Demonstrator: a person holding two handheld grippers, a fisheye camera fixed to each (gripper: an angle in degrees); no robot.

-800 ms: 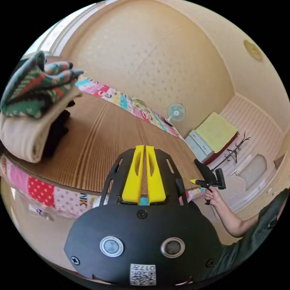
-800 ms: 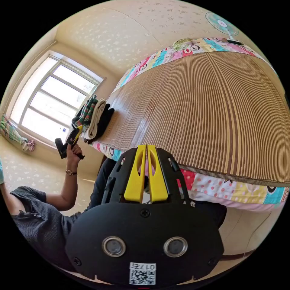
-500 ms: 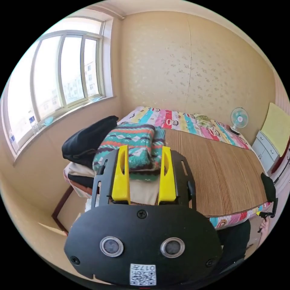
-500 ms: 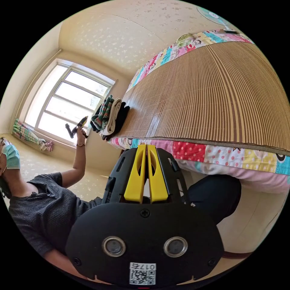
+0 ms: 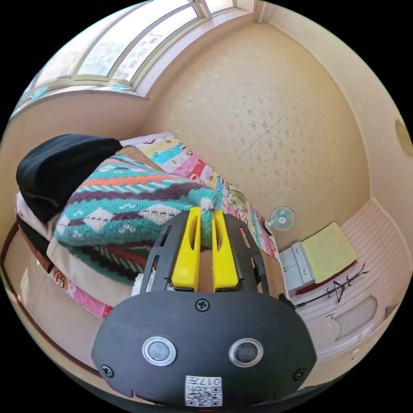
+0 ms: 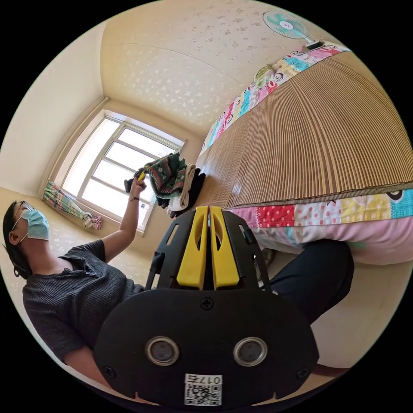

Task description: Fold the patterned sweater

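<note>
The patterned sweater (image 5: pixel 129 202), knitted in teal, orange, purple and white, lies folded on top of a stack of clothes at the bed's corner. My left gripper (image 5: pixel 206 211) has its yellow jaws closed on the sweater's near edge, with a little knit between the tips. In the right gripper view the sweater (image 6: pixel 165 174) rises towards the left gripper (image 6: pixel 141 175), held in the person's raised hand. My right gripper (image 6: pixel 209 209) is shut on nothing, low beside the bed's front edge.
Under the sweater lie a cream garment (image 5: pixel 81 262) and a black garment (image 5: pixel 60 163). A bamboo mat (image 6: pixel 322 142) covers the bed over a patchwork sheet (image 6: pixel 327 211). The person (image 6: pixel 73 292) sits by the bed. A fan (image 5: pixel 280 218) and cabinet (image 5: pixel 292 266) stand beyond.
My left gripper was open half a second ago in front of the stack; it has closed on the sweater's edge. The right gripper has stayed shut and dropped a little lower beside the bed.
</note>
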